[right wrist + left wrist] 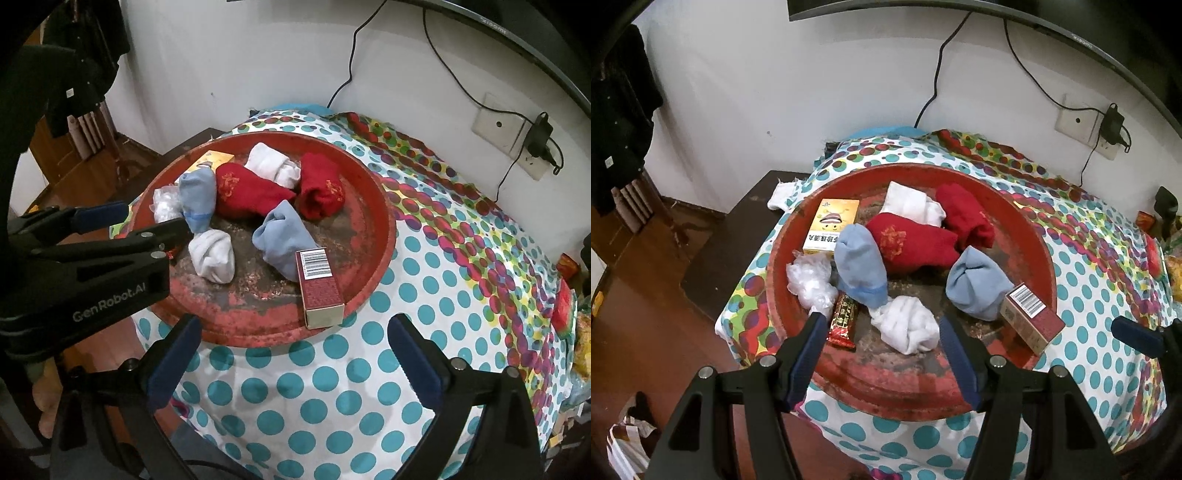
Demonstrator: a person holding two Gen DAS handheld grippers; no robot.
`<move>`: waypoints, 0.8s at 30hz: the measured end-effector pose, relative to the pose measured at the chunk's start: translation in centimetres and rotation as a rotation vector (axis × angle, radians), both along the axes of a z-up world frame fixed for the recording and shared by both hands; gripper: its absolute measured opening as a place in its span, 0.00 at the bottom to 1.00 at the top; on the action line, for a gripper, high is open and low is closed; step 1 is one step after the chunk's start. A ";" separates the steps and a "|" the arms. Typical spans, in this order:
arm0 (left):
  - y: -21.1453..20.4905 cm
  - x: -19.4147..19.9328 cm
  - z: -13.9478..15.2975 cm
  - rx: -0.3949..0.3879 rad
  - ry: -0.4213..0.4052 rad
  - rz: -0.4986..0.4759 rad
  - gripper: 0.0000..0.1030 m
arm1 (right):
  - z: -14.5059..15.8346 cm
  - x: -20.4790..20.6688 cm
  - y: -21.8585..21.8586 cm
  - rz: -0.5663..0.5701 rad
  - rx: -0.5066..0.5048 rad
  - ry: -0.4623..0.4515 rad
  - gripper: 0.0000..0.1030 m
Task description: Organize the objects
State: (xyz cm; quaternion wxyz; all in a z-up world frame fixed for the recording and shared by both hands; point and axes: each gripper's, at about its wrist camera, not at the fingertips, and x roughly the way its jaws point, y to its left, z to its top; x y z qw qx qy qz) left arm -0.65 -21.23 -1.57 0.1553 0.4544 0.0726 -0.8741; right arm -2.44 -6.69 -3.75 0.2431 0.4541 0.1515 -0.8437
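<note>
A round red tray [1039, 258] [376, 229] on a polka-dot cloth holds rolled socks: two red [916, 243] [251, 192], two light blue [860, 262] [284, 236] and two white [908, 325] [214, 254]. It also holds a yellow box [831, 225], a red snack bar [844, 321], a crumpled plastic bag [810, 280] and a maroon box [1030, 317] [319, 284]. My left gripper [882, 321] is open above the tray's near edge, by the near white sock. My right gripper [293, 328] is open and empty just in front of the maroon box.
The polka-dot cloth [424, 295] covers the table. A dark side table [738, 236] and wooden floor lie to the left. Wall socket with charger [1108, 129] and cables hang behind. Colourful packets [565, 302] sit at the far right edge.
</note>
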 end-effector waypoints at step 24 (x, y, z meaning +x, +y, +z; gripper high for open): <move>1.0 0.1 0.3 0.000 0.013 -0.053 0.63 | -0.5 -0.3 0.2 0.003 -0.002 -0.023 0.98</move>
